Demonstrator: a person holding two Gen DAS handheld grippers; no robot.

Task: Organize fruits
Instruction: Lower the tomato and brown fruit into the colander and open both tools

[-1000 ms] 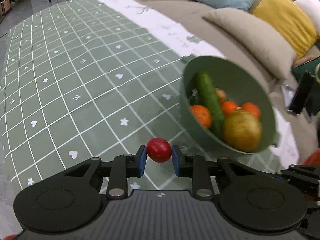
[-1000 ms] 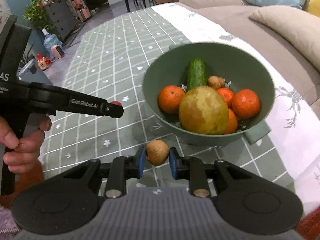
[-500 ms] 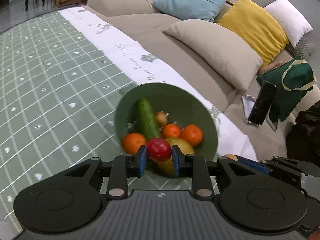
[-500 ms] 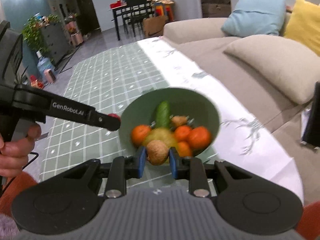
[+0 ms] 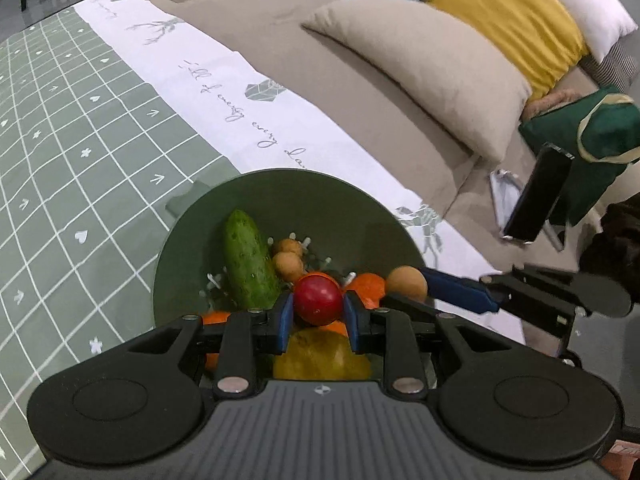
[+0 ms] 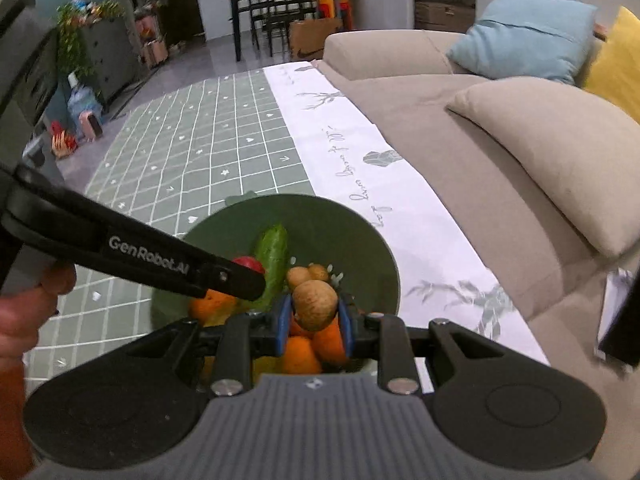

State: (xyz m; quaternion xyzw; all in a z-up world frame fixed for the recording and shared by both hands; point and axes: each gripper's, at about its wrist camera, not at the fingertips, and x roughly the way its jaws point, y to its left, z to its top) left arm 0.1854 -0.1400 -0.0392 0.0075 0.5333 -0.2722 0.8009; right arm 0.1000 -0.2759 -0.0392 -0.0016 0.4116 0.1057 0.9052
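Left wrist view: the left gripper (image 5: 318, 312) is clamped on a small red fruit (image 5: 317, 299), and the green bowl (image 5: 304, 196), which a second ago lay off to its right, now sits directly beneath and ahead of the fingertips. The right gripper (image 5: 416, 294) has arrived just to the right, carrying a brown fruit (image 5: 406, 283) over the rim.

Right wrist view: the right gripper (image 6: 313, 322) is closed on the brown fruit (image 6: 315, 305) above the oranges (image 6: 298, 354) (cucumber (image 6: 274, 258) just ahead-left). Both fruits have moved from beside the bowl to over it, so releasing looks next.
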